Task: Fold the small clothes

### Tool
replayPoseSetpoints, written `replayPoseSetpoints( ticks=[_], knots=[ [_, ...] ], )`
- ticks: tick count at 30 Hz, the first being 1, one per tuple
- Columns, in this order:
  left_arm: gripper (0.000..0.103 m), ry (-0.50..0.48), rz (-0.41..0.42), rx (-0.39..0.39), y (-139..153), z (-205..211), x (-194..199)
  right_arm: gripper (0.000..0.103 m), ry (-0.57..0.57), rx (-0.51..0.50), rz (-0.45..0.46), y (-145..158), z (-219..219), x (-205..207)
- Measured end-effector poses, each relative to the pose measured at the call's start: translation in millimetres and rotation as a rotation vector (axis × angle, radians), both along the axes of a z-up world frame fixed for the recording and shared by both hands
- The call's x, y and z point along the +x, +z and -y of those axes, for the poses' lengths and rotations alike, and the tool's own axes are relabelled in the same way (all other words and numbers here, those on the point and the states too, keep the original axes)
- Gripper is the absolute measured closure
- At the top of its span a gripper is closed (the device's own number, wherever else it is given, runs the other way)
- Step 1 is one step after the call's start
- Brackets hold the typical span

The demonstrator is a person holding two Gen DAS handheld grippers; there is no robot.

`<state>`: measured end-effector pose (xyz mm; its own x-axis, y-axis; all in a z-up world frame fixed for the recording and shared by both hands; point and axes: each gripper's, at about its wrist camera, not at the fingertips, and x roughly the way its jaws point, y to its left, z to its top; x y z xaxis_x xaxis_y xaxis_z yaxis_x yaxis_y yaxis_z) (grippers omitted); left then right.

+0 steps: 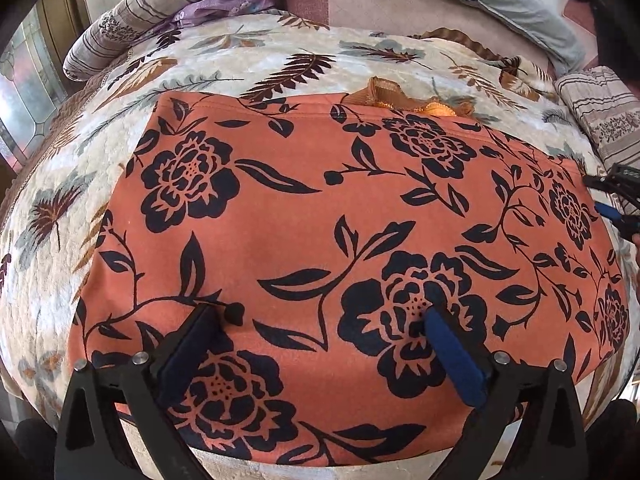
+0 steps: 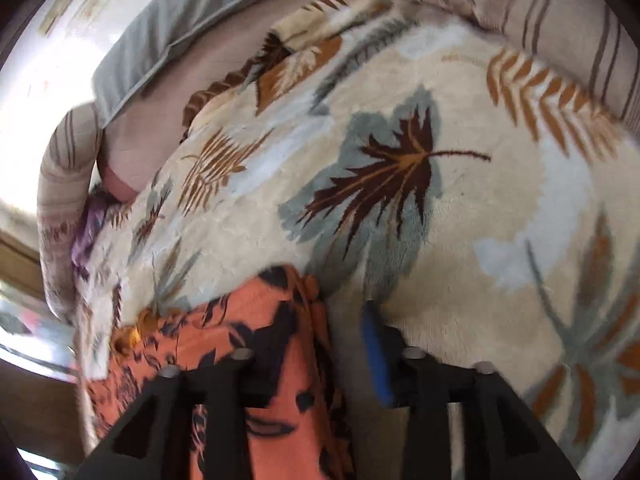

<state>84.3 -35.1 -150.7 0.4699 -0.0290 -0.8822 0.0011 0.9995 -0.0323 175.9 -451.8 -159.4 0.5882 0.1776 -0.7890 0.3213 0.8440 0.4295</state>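
Garment (image 1: pixel 320 240) lying flat on blanket (image 1: pixel 100 200), mid-bed, orange with black flowers. Brown bit (image 1: pixel 384 92) peeking out past far hem.

Left tongs (image 1: pixel 320 316) hovering over near half, spread wide, gripping nothing; touching cloth or not, cannot tell.

Right tongs (image 2: pixel 320 320) sitting at garment's right edge (image 2: pixel 316 312), also parted, one finger over cloth, blue pad (image 2: pixel 376 356) over blanket. View blurring, so likely moving.

Probably lining up for first fold. For doing it well: dropping both tongs to matching corners on near hem, pinching top layer only, avoiding plush blanket beneath. Lifting level, carrying hem toward far edge, keeping tension even to prevent skewing.
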Motion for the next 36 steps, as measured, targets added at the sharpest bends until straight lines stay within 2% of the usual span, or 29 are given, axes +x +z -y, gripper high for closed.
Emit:
replayPoseSetpoints(
  ticks=[1,3,7,10,13,14,15,16,17,18,20,23,26,30,34,36],
  knots=[
    [0.0,-0.002,-0.002,0.0,-0.1,0.0,0.3,0.034,0.017,-0.038,0.033,12.7,-9.3,-10.7],
    [0.0,-0.004,-0.006,-0.002,0.8,0.2,0.1,0.034,0.042,-0.065,0.099,32.6,-24.9,-36.5],
    [0.0,-0.011,-0.017,-0.021,11.0,-5.1,-5.1,0.033,0.161,0.042,0.17,50.2,-71.2,-87.9],
    [0.0,-0.002,0.058,-0.053,34.1,-23.0,-26.9,0.033,0.243,0.163,0.171,37.4,-98.5,-116.8],
    [0.0,0.036,0.101,-0.028,40.5,-53.4,-50.0,0.032,0.198,0.188,0.115,9.8,-97.2,-130.9],
    [0.0,0.062,0.077,-0.012,32.8,-64.6,-52.4,0.032,0.163,0.197,0.077,-3.5,-92.2,-131.8],
    [0.0,0.091,0.02,0.013,18.7,-76.4,-51.9,0.032,0.137,0.252,0.066,-16.7,-84.1,-134.7],
    [0.0,0.126,-0.058,0.036,0.5,-88.9,-50.5,0.033,0.121,0.292,0.104,-19.0,-78.5,-139.1],
    [0.0,0.144,-0.096,-0.027,-11.8,-103.2,-52.4,0.033,0.113,0.311,0.111,-18.7,-76.0,-142.1],
    [0.0,0.154,-0.07,-0.07,-9.2,-110.8,-56.6,0.033,0.111,0.315,0.103,-17.8,-75.1,-142.8],
    [0.0,0.159,-0.047,-0.043,4.6,-113.7,-61.9,0.033,0.124,0.299,0.094,-16.7,-76.7,-142.0],
    [0.0,0.152,0.031,-0.023,30.4,-116.5,-64.6,0.032,0.129,0.288,0.096,-17.1,-77.9,-140.0],
    [0.0,0.158,0.065,-0.023,48.0,-124.3,-46.2,0.032,0.128,0.29,0.108,-16.1,-77.3,-136.1],
    [0.0,0.155,0.081,0.05,56.4,-130.1,8.9,0.032,0.138,0.287,0.123,-19.0,-77.7,-135.2],
    [0.0,0.121,0.02,0.059,38.9,-124.1,83.6,0.032,0.14,0.287,0.138,-19.5,-77.4,-138.4],
    [0.0,0.165,-0.047,0.108,16.2,-135.4,112.3,0.032,0.139,0.291,0.137,-19.6,-76.3,-138.7]
  ],
)
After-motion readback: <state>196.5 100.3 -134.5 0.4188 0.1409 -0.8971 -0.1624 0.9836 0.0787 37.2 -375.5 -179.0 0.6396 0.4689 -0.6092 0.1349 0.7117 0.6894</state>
